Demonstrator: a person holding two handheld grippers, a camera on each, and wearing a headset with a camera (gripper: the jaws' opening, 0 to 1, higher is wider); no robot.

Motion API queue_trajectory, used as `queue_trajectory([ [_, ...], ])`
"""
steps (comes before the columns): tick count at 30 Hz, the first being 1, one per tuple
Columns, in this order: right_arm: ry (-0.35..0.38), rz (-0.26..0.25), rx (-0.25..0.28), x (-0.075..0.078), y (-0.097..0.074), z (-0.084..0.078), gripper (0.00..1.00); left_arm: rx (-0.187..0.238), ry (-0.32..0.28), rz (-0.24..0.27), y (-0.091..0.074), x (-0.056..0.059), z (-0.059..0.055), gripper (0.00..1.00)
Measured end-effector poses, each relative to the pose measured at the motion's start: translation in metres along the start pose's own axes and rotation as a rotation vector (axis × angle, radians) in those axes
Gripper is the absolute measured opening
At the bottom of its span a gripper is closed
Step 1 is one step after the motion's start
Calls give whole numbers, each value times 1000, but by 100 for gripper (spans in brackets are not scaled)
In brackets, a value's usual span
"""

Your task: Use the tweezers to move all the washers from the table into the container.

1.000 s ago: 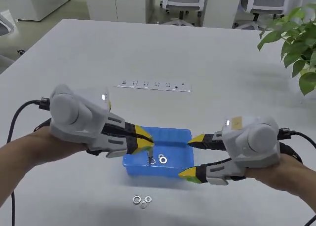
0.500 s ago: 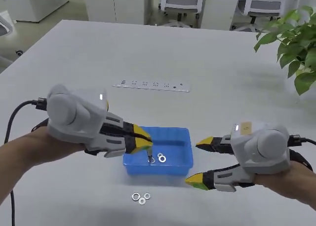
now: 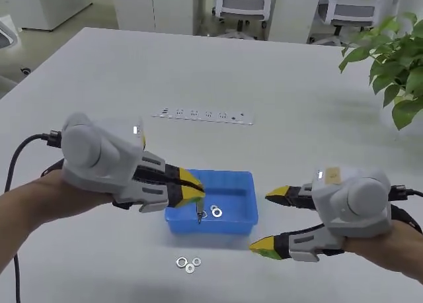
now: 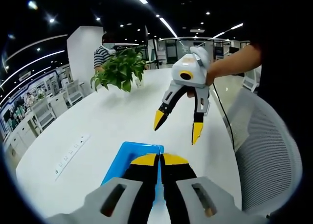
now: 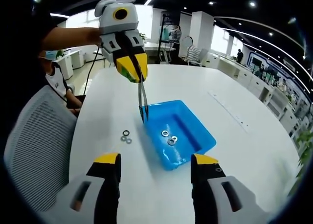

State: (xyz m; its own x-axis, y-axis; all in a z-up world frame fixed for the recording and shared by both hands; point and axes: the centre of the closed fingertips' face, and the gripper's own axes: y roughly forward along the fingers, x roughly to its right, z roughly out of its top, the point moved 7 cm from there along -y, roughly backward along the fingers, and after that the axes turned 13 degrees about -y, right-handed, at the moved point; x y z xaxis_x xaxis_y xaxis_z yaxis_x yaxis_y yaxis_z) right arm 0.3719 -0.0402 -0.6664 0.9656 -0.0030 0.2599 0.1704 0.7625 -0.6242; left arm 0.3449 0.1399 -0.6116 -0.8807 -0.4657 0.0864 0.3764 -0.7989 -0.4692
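My left gripper [image 3: 192, 188] is shut on thin metal tweezers [image 3: 199, 212], whose tips hang inside the blue container [image 3: 231, 182] beside the washers in the container [image 3: 216, 213]. In the right gripper view the left gripper [image 5: 131, 66] holds the tweezers [image 5: 143, 102] point-down over the container's [image 5: 195, 128] near edge, with three washers inside [image 5: 169, 138]. Three loose washers on the table [image 3: 189, 264] lie in front of the container, also seen as washers on the table [image 5: 126, 137]. My right gripper [image 3: 269, 221] stands open and holds nothing, to the right of the container.
A white power strip [image 3: 201, 114] is set in the table behind the container. A green plant [image 3: 390, 65] stands at the far right edge. Office chairs [image 3: 244, 5] line the table's far side. People sit in the background of the right gripper view.
My right gripper has drawn back to the right, away from the container's side, staying open. The left gripper and tweezers have held their place over the container.
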Motion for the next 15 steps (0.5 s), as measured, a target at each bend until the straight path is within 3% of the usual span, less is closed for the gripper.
queue_trajectory([
  [15, 21, -7, 31, -13, -4, 0, 75, -8, -22, -30, 10, 19, -13, 6],
])
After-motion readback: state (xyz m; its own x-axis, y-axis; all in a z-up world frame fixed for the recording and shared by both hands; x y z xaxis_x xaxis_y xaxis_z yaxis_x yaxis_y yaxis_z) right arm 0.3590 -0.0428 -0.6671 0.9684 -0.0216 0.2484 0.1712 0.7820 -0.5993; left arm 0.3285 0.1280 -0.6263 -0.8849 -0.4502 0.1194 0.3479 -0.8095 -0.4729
